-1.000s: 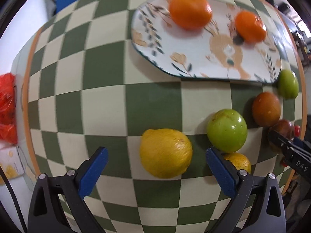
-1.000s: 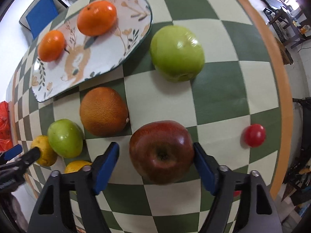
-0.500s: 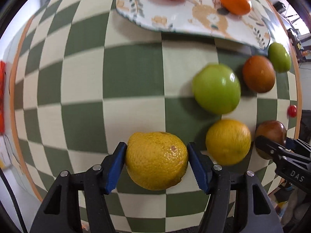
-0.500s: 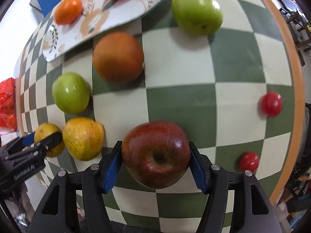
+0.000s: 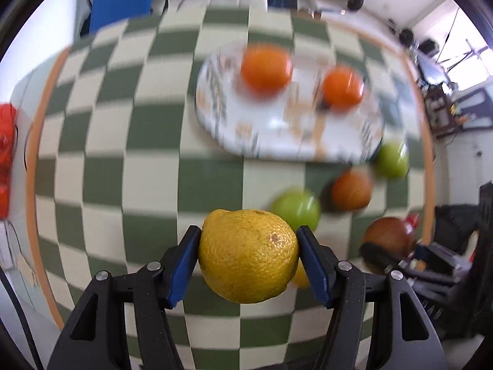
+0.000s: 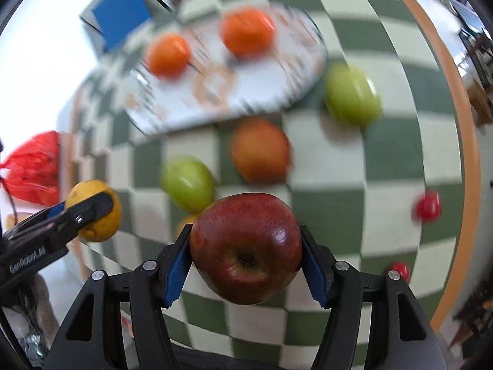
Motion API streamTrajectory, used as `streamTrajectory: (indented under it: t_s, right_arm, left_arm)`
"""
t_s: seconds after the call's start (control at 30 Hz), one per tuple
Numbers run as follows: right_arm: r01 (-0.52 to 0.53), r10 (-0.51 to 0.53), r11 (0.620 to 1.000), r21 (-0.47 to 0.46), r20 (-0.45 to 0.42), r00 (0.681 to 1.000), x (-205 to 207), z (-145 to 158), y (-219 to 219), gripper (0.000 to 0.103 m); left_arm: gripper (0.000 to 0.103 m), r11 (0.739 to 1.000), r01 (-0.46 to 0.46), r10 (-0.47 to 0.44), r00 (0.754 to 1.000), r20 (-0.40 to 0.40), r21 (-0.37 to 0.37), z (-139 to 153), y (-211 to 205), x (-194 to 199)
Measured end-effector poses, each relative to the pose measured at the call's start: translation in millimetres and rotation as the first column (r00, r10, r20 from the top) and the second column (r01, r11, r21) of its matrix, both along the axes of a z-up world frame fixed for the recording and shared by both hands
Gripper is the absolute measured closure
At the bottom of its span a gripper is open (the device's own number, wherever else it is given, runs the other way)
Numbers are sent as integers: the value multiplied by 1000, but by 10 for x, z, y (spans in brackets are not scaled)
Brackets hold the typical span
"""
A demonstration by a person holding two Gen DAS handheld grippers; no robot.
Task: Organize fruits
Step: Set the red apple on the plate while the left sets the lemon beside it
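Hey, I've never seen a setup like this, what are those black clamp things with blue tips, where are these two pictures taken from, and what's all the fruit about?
There is no robot here. A person holds a two-finger tool in each hand, and a wide-angle camera on each looks forward along its fingers. One picture is from the left tool, which is shut on a yellow citrus fruit. The other is from the right tool, shut on a dark red apple.

Below lies a green and cream checkered cloth with a patterned plate holding two oranges. Loose on the cloth are two green apples, a darker orange fruit and two small red fruits. The background is blurred.
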State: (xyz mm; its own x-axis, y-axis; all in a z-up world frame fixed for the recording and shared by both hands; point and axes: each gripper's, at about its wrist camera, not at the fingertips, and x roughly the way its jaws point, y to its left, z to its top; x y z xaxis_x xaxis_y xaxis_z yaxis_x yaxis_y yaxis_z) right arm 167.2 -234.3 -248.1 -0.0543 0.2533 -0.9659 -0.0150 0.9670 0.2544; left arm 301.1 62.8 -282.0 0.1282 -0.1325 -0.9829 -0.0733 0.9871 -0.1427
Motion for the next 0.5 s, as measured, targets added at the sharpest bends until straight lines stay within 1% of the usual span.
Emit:
streamTrajectory:
  t_s: [0.03,0.07,0.1,0.17,0.23,0.3,0.33,0.37,0.43,0.5]
  right_arm:
    - [-6,6,1000,16,15,1000,169,34,137,36]
    - [-14,14,1000,24,30,999,384,45,288,36]
    - [-23,22,999,26,45,999,520,28,470,36]
    - [-43,41,999,25,68,997,857,-67,743,36]
    - [-62,60,998,26,62,996,1174,-244,996,36]
    - [-88,87,996,10,50,995,1475,-451,1238,36]
    - [-94,93,996,5,41,995,1692,-532,1395,36]
    - [-101,101,995,12,40,994,1804,-632,1526,36]
    - [-113,113,994,5,22,993,1946,-792,1635,36]
    - [-124,124,992,5,9,992,2055,-939,1753,36]
  left_arm:
    - [42,1000,-6,6,1000,14,-6,68,39,124]
    - [42,1000,-13,13,1000,17,-9,118,114,380]
    - [42,1000,-17,17,1000,14,-11,107,221,565]
    - [42,999,-38,38,999,-4,-9,23,292,886]
    - [42,999,-40,40,999,-37,8,-106,337,1099]
    - [42,999,-43,44,997,-71,19,-200,369,1276]
    - [42,999,-42,44,994,-97,20,-292,402,1362]
    - [42,999,-46,48,993,-112,20,-347,433,1449]
    - [42,999,-49,51,988,-146,18,-479,484,1553]
    - [42,998,-54,56,985,-163,15,-553,511,1567]
